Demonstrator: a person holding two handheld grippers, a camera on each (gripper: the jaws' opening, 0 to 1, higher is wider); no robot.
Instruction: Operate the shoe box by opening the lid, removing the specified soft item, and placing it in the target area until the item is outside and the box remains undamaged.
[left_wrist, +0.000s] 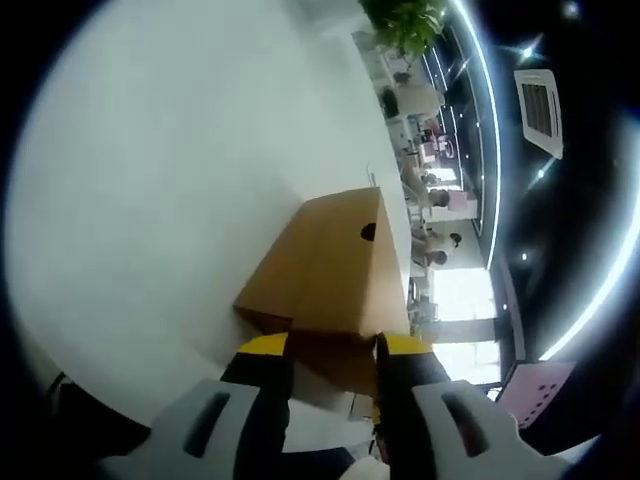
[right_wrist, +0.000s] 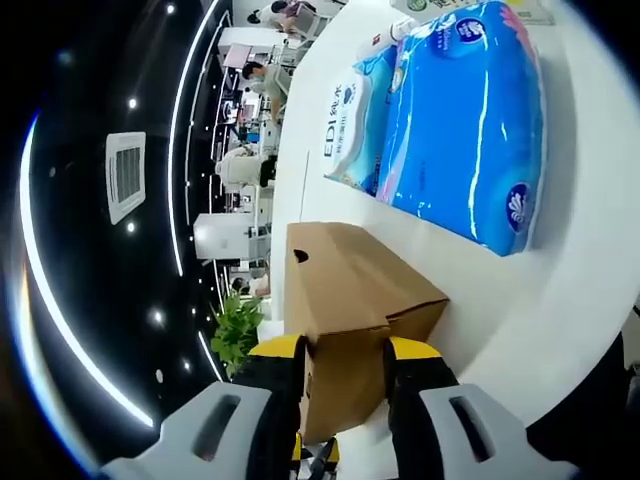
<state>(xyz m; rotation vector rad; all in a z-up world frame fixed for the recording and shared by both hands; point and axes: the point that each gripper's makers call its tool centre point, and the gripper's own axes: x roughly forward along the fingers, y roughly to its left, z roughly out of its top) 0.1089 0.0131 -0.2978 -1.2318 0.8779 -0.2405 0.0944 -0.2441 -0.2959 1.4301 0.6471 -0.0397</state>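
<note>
Shoebox (left_wrist: 330, 265) lies dead ahead of my left claw (left_wrist: 335, 350), at twelve o'clock in the left gripper view, its long axis running away from me toward one o'clock, where a small round hole (left_wrist: 368, 232) marks the far end face. It sits on the white surface (left_wrist: 150, 200), lid down as far as I can judge. In the right gripper view the same brown box (right_wrist: 345, 290) also rises at twelve o'clock from my right claw (right_wrist: 345, 355), long axis leaning toward eleven, with the hole (right_wrist: 301, 256) near its far corner. So both claws meet the box at its near end, neither plainly nearer than the other.

My left claw stands at a middling gap, yellow tips either side of the near lower edge of the box, seemingly touching or just beside it; whether they truly pinch the cardboard I cannot tell. My right claw stands much the same, its tips flanking the near end panel, the cardboard filling the gap between them.

Blue packs of soft tissue (right_wrist: 470, 120) lie on the surface at one o'clock, beyond the box and apart from it.

I judge the lid is not yet lifted.
</note>
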